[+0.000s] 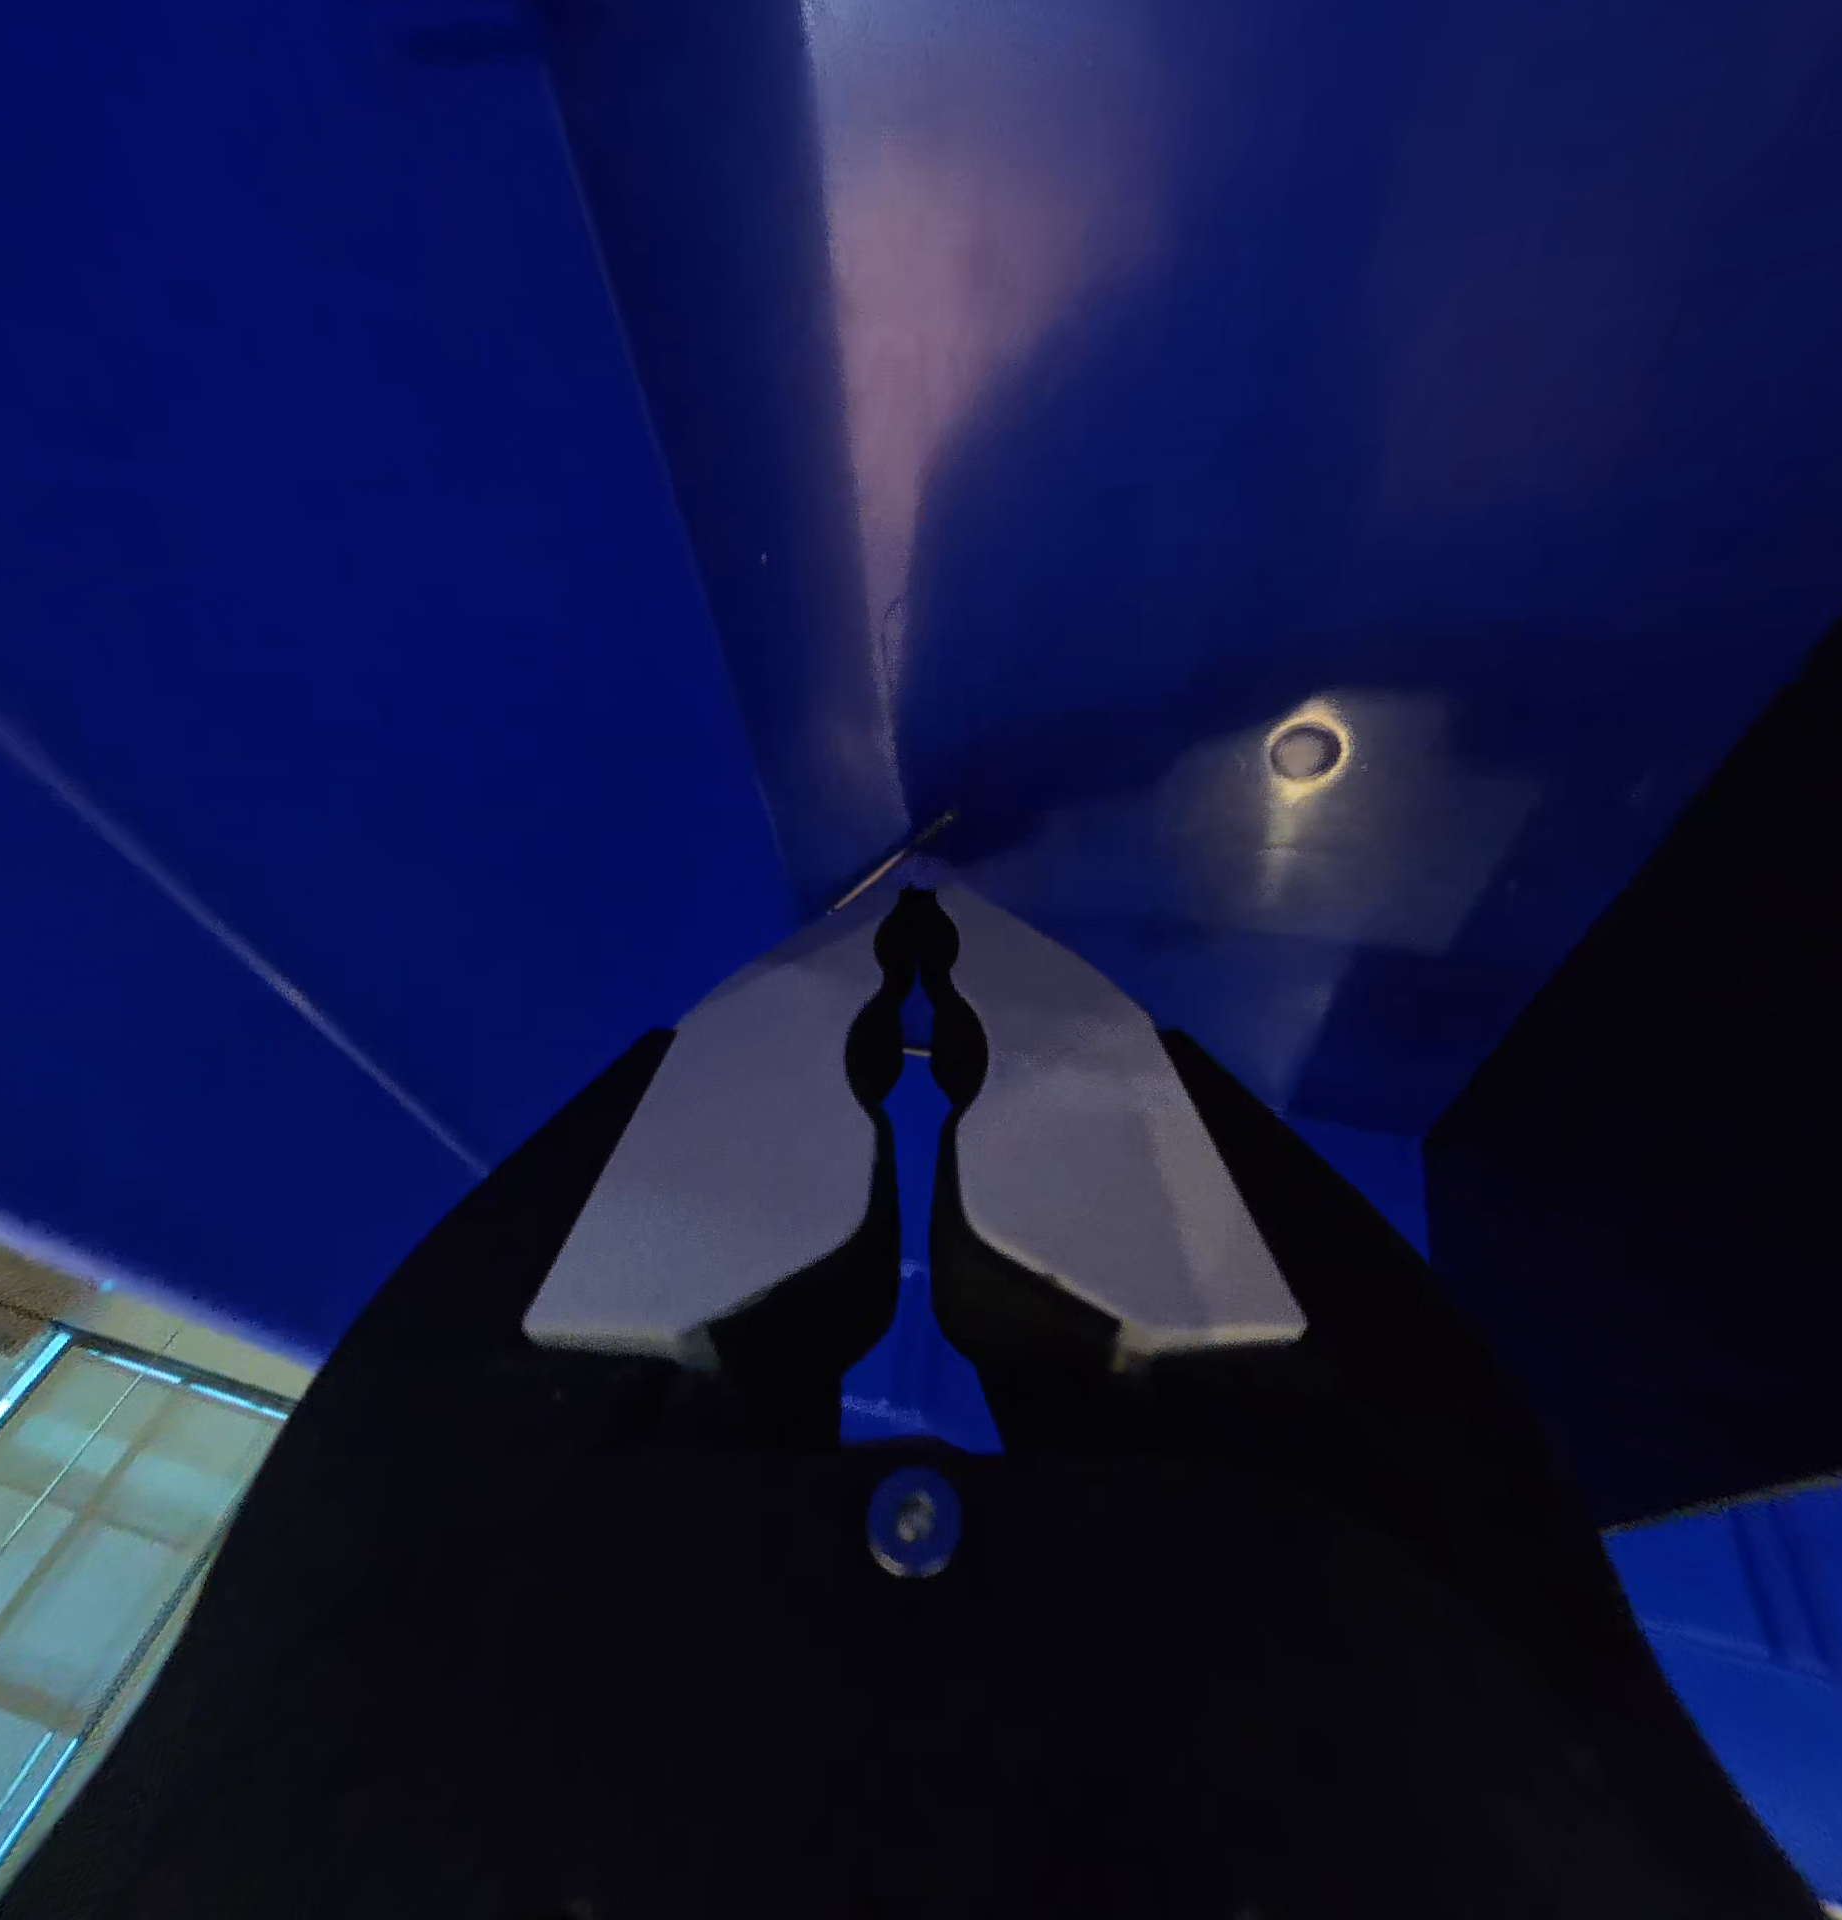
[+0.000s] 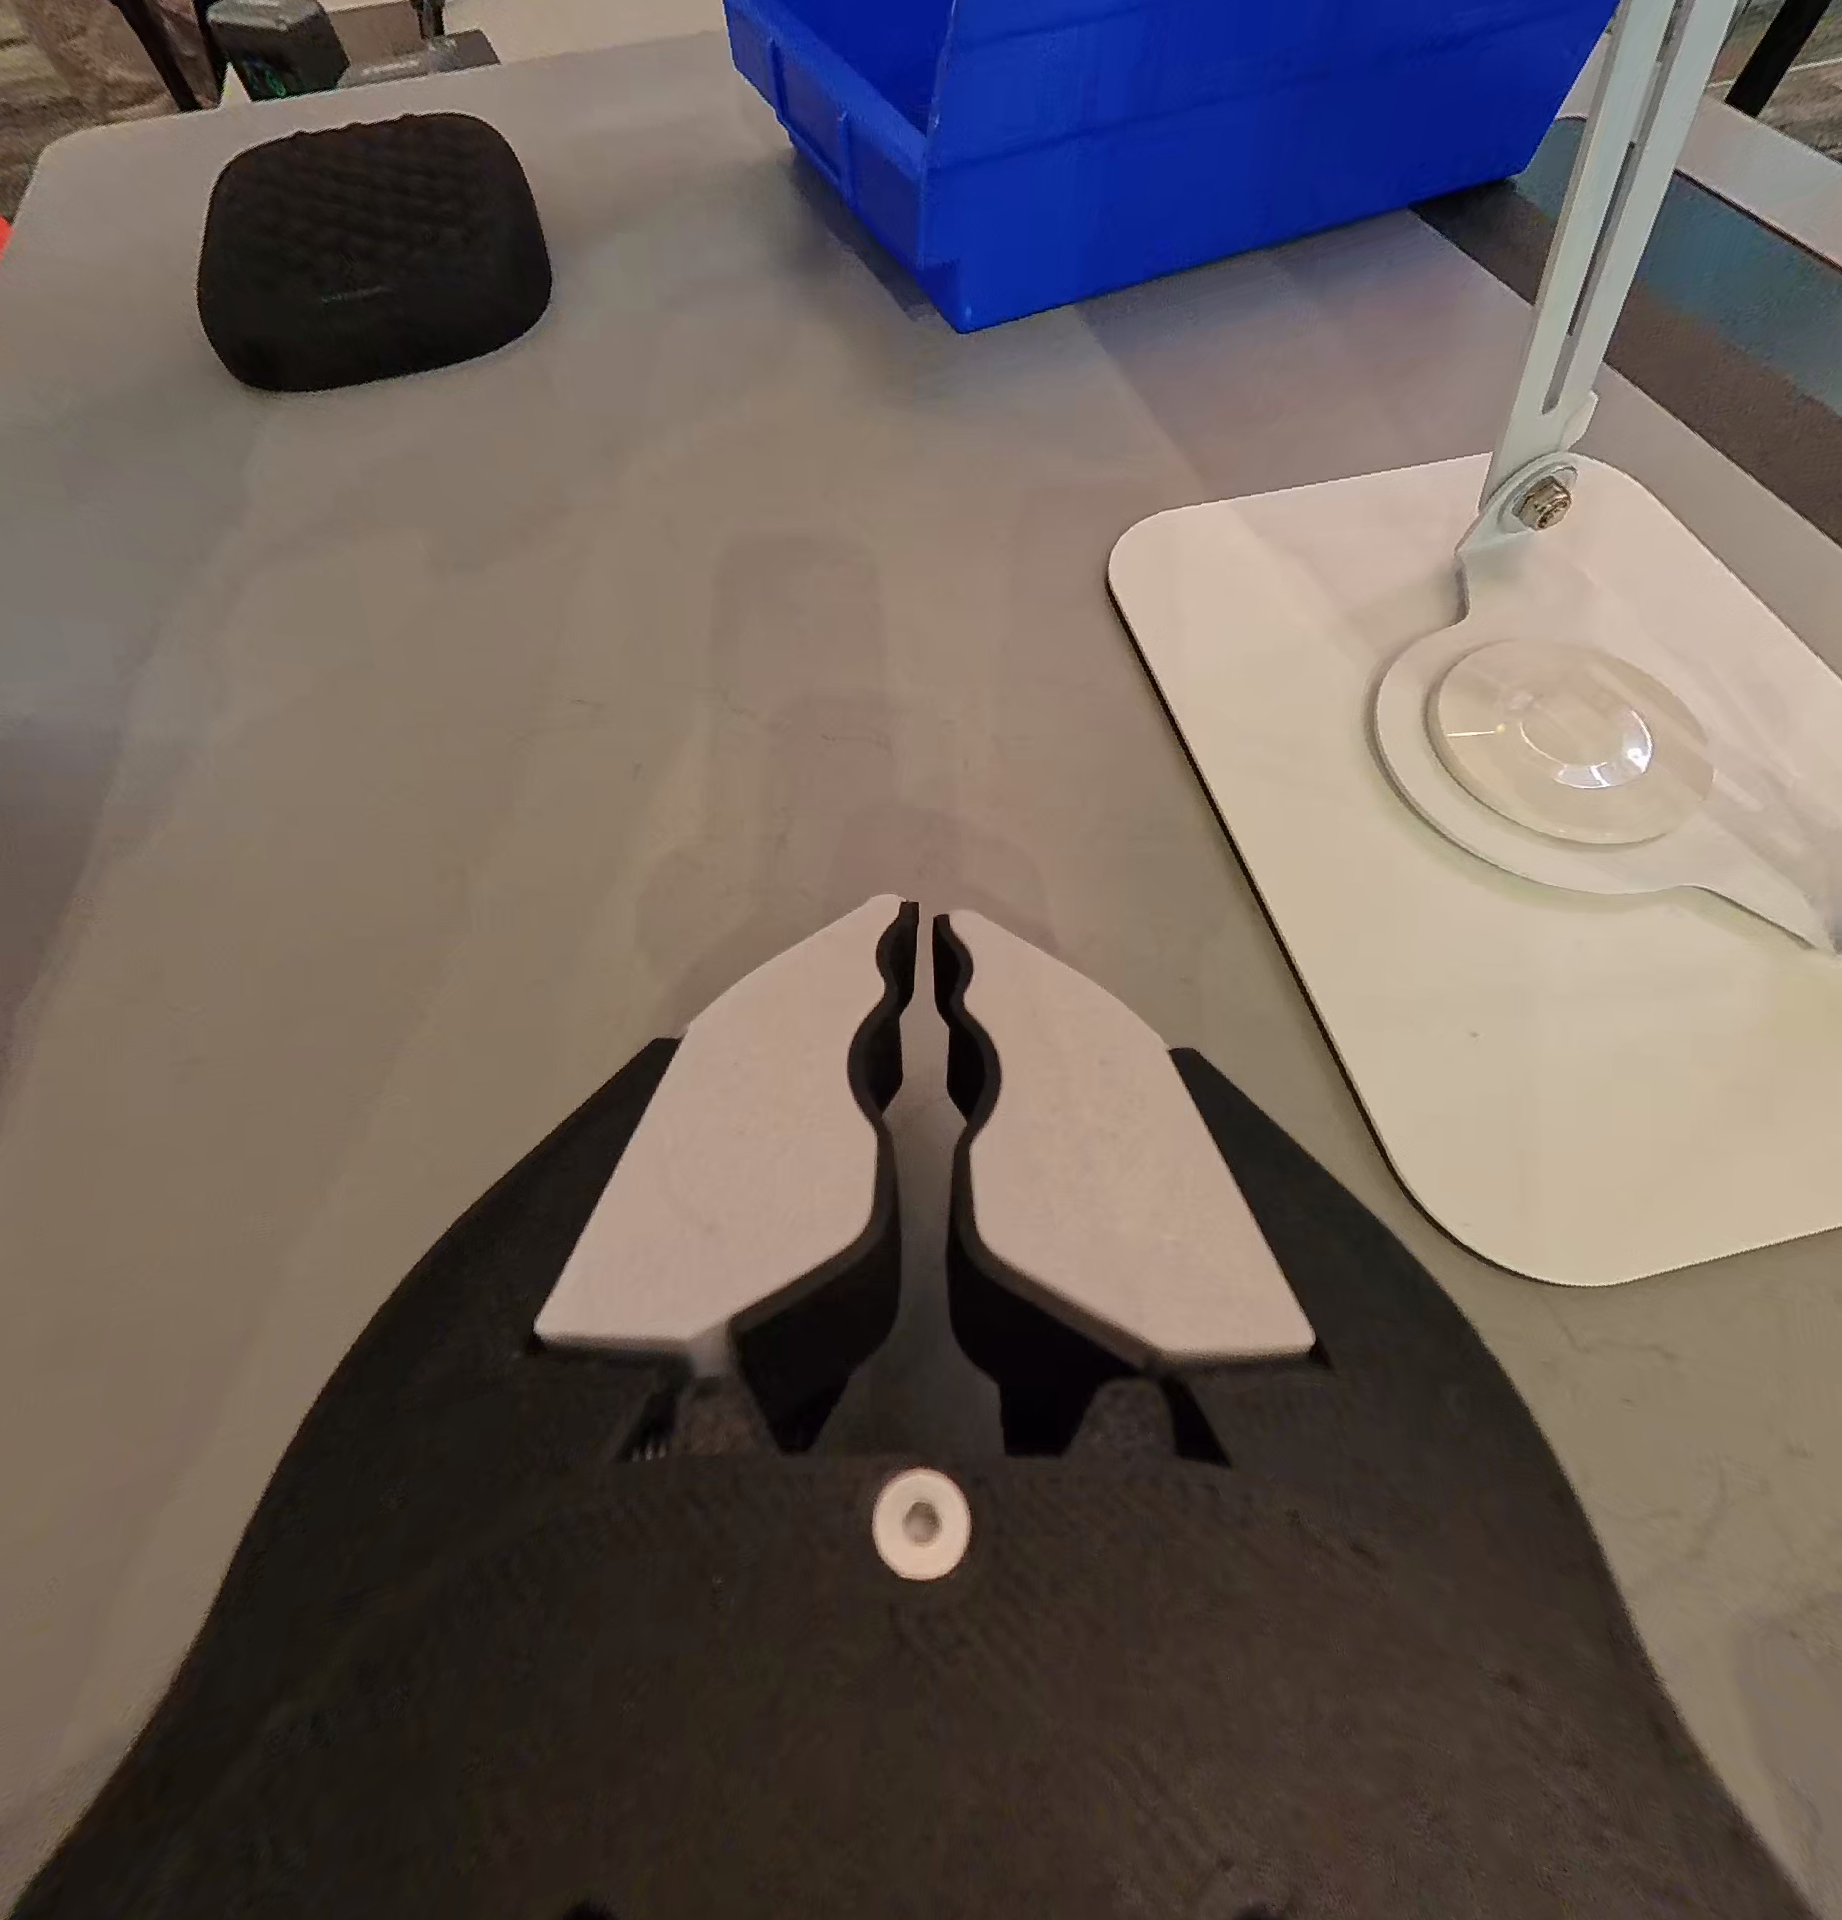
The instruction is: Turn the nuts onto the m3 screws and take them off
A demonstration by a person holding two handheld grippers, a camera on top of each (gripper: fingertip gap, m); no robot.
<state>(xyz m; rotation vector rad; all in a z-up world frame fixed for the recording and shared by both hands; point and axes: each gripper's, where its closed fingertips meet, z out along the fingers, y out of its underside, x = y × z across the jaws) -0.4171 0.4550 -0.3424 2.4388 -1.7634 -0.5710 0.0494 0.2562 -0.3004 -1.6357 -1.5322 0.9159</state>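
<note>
My left gripper [image 1: 915,899] is deep inside a blue bin [image 1: 377,520], with its tips at a bottom corner. Its fingers [image 1: 792,1122] are shut together. A thin metal screw [image 1: 896,860] lies slanted in the corner just beyond the tips; I cannot tell whether the tips touch it. No nut shows in either view. My right gripper [image 2: 919,920] hovers over the grey table [image 2: 584,675]. Its jaws stand nearly together with only a thin slit, and nothing is between them. The blue bin [image 2: 1156,156] stands at the far edge in the right wrist view.
A round moulded mark [image 1: 1309,750] shows on the bin floor. A black cushioned pad [image 2: 371,244] lies at the far left of the table. A white stand base [image 2: 1519,1039] with a slanted white arm [image 2: 1603,208] stands on the right. My right fingertips sit around 50 cm from my left ones.
</note>
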